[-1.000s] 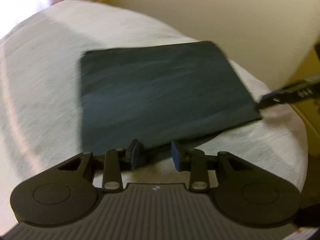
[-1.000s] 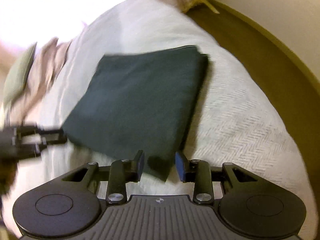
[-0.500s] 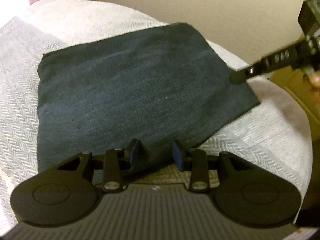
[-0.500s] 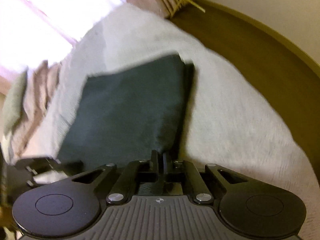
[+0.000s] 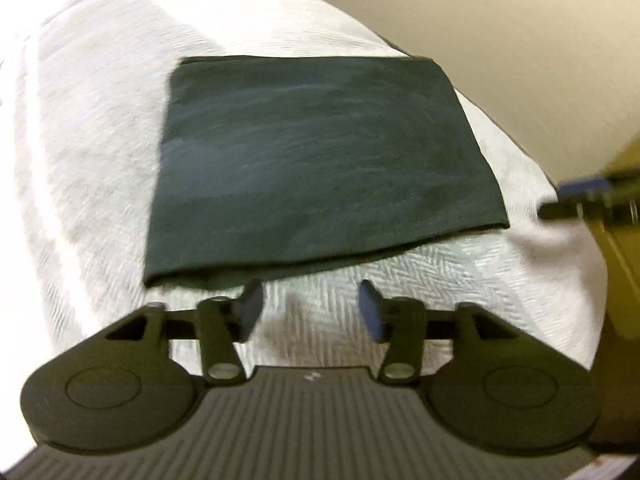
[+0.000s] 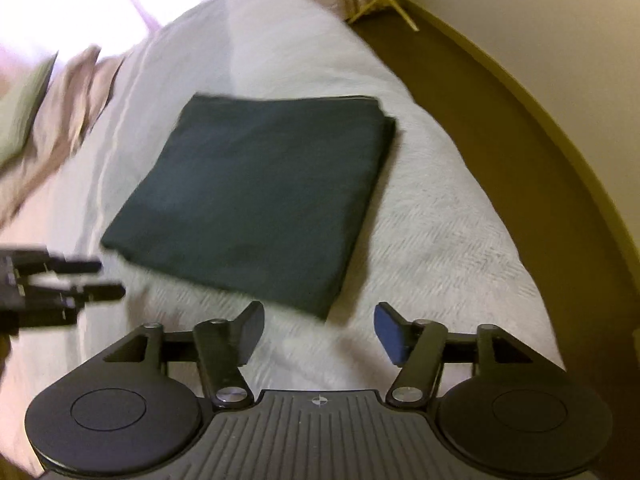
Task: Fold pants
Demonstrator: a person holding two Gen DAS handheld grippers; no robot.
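Pants (image 6: 256, 200) lie folded into a compact dark rectangle on the white bedspread (image 6: 432, 240), edges stacked — the folding looks finished, with nothing left but tidying. Just short of the pants' near edge, left gripper (image 5: 310, 308) and right gripper (image 6: 318, 334) hover, jaws apart — empty.

Left tool (image 5: 310, 307): matte black, ribbed grey base, two round discs, silver pivot screws, blue pads (image 5: 370, 312). Right tool (image 6: 319, 330): same build, small crosshair mark on its ribbed plate.
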